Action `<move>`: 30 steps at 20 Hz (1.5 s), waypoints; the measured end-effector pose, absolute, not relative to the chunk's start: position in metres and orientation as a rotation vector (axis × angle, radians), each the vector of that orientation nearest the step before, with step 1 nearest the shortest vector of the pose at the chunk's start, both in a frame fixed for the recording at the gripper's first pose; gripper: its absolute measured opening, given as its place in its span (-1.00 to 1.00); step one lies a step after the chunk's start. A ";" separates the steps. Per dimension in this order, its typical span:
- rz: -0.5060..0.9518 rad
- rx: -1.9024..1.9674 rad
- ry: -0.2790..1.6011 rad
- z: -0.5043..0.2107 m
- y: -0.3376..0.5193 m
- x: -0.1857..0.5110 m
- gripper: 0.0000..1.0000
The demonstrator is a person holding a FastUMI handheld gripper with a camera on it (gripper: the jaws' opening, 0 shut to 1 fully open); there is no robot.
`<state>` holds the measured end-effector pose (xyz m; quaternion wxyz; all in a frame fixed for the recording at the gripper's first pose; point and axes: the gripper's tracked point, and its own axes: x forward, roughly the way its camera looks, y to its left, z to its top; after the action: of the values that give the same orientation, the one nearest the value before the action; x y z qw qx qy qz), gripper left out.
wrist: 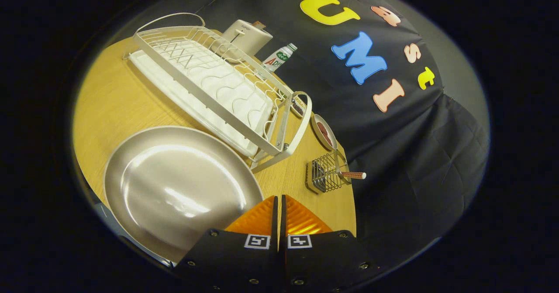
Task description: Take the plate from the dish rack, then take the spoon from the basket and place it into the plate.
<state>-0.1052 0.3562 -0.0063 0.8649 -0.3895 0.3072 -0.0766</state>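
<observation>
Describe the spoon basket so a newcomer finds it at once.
Start at the white dish rack across the wooden table. Past its near end, by the table's edge, stands the small wire basket, ahead of the shut gripper. A reddish handle pokes out of it, unlike the plate.

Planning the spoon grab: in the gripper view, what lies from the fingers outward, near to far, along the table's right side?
Gripper, fingers closed on nothing → wire basket with the spoon handle sticking out → small dish → tube. The plate lies beside the fingers, the dish rack beyond it.
</observation>
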 end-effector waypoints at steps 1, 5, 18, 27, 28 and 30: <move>-0.169 -0.814 0.634 0.000 0.354 -0.104 -0.99; -0.155 -0.757 0.560 0.030 0.353 -0.098 -0.99; -0.074 -0.442 0.381 0.106 0.349 -0.070 -0.94; -0.189 -0.335 0.407 0.114 0.288 -0.041 -0.29; -0.202 -0.325 0.407 0.114 0.278 -0.037 -0.23; -0.227 -0.301 0.413 0.113 0.261 -0.030 -0.17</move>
<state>-0.0297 0.2610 0.1133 0.9611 -0.1488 0.2040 -0.1119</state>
